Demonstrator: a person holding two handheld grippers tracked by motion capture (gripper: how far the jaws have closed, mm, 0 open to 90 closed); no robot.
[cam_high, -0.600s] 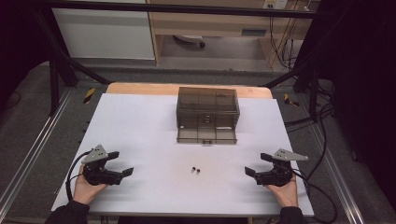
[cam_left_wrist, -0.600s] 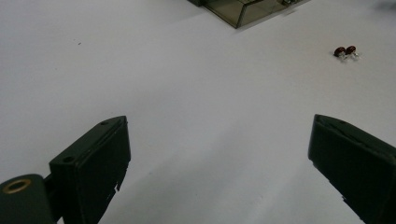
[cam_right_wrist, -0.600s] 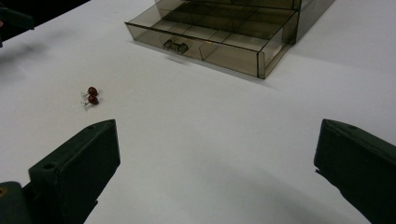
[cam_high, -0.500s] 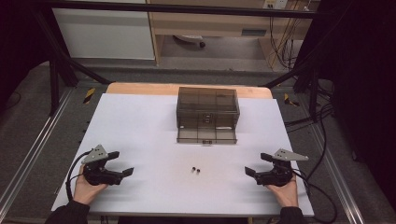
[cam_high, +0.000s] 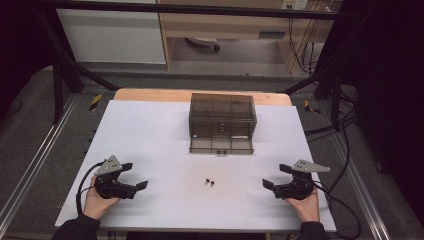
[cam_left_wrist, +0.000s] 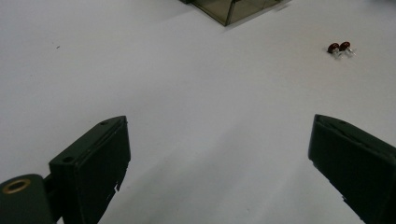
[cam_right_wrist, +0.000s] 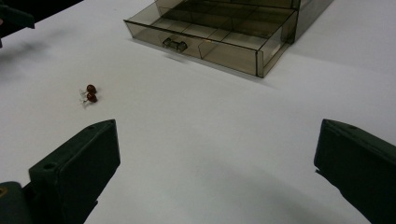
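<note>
Two small dark red parts with thin wire legs (cam_high: 210, 182) lie side by side on the white table, seen also in the left gripper view (cam_left_wrist: 339, 47) and the right gripper view (cam_right_wrist: 89, 93). A smoky clear drawer box (cam_high: 222, 122) stands behind them with its lower drawer (cam_right_wrist: 212, 39) pulled out. My left gripper (cam_high: 134, 176) rests open at the front left, nothing between its jaws. At the front right my right gripper (cam_high: 274, 176) is open too and holds nothing.
The white sheet (cam_high: 150, 130) covers the table, with a wooden strip (cam_high: 150, 94) at the far edge. Black frame posts and cables (cam_high: 330, 125) stand off the right side.
</note>
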